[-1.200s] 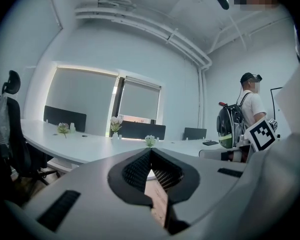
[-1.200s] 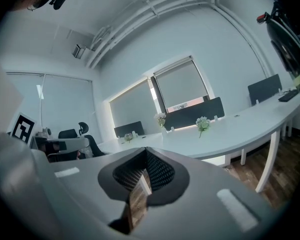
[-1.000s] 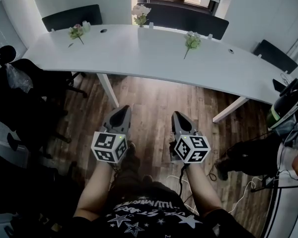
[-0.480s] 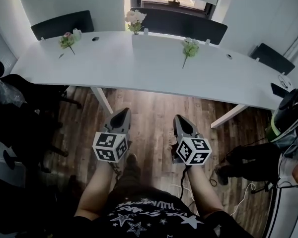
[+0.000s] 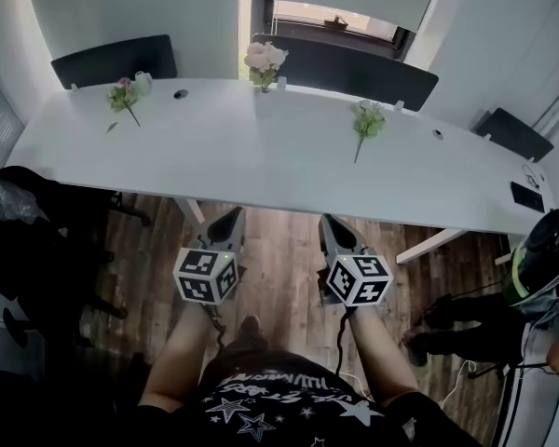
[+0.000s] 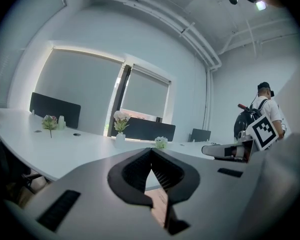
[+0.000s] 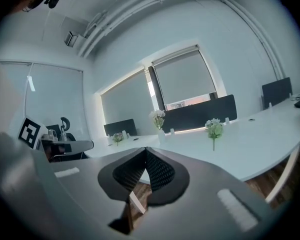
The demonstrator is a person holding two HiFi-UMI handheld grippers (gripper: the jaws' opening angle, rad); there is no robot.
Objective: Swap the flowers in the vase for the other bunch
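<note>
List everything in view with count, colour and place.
table: one, white, long, ahead
vase of flowers: one, pale pink blooms, table's far edge
left flower bunch: one, pink and green, lying on table's left end
right flower bunch: one, white and green, lying right of the vase
partition screens: three, dark, behind table
floor: wood, brown, below
left claw: one, grey, shut, empty, near table edge
right claw: one, grey, shut, empty, beside it
</note>
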